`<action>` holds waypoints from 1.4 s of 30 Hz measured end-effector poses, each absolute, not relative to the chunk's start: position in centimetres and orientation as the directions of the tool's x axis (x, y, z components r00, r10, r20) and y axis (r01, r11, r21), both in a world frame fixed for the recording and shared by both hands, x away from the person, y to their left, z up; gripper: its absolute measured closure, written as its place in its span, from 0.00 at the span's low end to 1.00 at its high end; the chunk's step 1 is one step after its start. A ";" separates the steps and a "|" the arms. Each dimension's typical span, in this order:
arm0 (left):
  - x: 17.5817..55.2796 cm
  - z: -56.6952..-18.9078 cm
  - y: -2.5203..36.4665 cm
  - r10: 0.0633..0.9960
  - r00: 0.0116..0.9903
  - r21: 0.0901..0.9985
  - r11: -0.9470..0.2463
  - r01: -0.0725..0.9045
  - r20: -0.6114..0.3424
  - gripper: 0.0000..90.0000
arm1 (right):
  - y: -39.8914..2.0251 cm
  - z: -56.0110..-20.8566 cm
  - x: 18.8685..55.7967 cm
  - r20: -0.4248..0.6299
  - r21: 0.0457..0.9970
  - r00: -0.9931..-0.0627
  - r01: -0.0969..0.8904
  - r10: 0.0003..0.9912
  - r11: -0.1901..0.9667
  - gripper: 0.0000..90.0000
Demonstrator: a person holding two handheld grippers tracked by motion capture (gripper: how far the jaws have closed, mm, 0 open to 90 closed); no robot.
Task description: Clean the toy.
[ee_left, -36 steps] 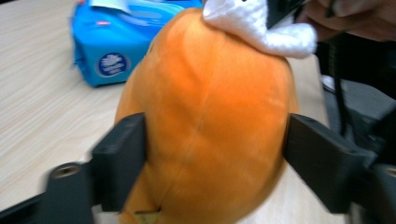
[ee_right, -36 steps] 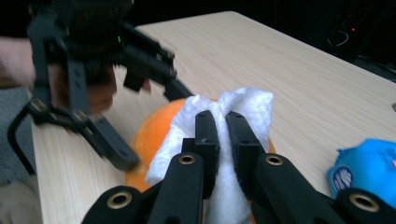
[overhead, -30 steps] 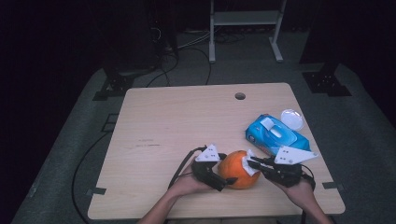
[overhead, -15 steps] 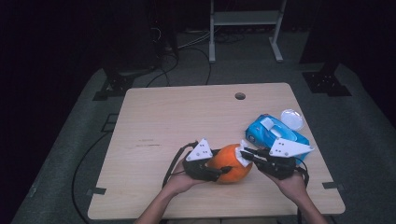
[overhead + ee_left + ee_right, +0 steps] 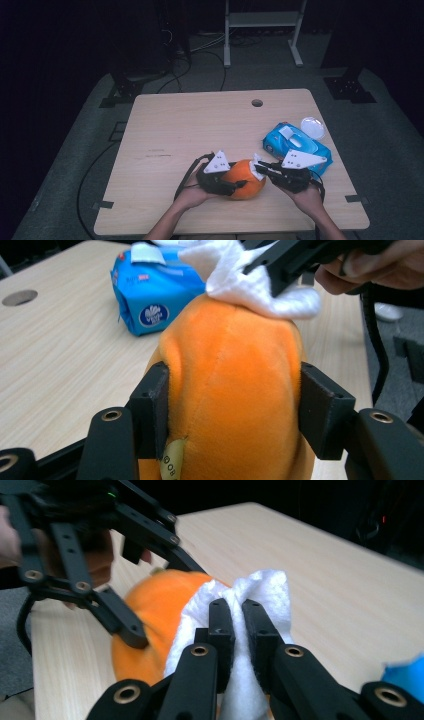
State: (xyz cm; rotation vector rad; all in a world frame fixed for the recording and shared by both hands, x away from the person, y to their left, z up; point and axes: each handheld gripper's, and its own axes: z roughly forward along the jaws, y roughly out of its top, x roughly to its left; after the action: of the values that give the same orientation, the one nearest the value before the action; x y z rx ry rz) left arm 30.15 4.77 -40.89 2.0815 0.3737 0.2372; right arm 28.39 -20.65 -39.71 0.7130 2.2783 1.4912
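Orange plush toy [image 5: 243,179] near table [image 5: 165,125] front edge

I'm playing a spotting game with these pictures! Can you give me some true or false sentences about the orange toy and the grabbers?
1. The left gripper squeezes the orange plush toy. True.
2. The right gripper is empty. False: it pinches a white wipe that lies on the toy.
3. The blue wipes pack sits on the table. True.
4. The wipes pack is at the person's left. False: it is to the right.
5. The table has a round hole. True.
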 end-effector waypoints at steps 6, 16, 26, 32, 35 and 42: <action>30.0 -41.5 3.4 0.362 0.932 0.859 -0.487 0.157 0.035 0.34 | -19.2 -39.1 27.5 -0.037 0.921 -0.840 0.182 0.542 0.345 0.93; 32.1 -43.1 5.7 0.311 0.944 0.883 -0.407 0.235 -0.108 0.15 | -21.0 -40.3 28.0 -0.016 0.907 -0.816 0.231 0.577 0.352 0.93; 30.5 -42.6 3.6 0.331 0.943 0.873 -0.462 0.155 0.008 0.27 | -19.4 -39.7 27.1 -0.062 0.907 -0.832 0.184 0.552 0.379 0.93; 31.0 -42.8 4.6 0.336 0.941 0.882 -0.436 0.178 -0.024 0.30 | -20.8 -40.4 27.7 -0.063 0.896 -0.807 0.213 0.588 0.389 0.93; 31.3 -42.7 4.9 0.314 0.949 0.897 -0.410 0.162 -0.028 0.20 | -22.1 -40.8 27.7 -0.037 0.896 -0.797 0.241 0.602 0.374 0.93; 33.0 -44.2 5.3 0.259 0.955 0.885 -0.399 0.240 -0.143 0.09 | -23.2 -41.3 27.6 -0.011 0.901 -0.792 0.258 0.611 0.350 0.93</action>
State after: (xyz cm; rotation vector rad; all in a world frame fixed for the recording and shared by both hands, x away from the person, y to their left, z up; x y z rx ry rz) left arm 32.97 5.29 -44.24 1.9990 0.3566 0.0212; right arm 27.64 -23.22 -41.34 0.7660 2.2729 1.4215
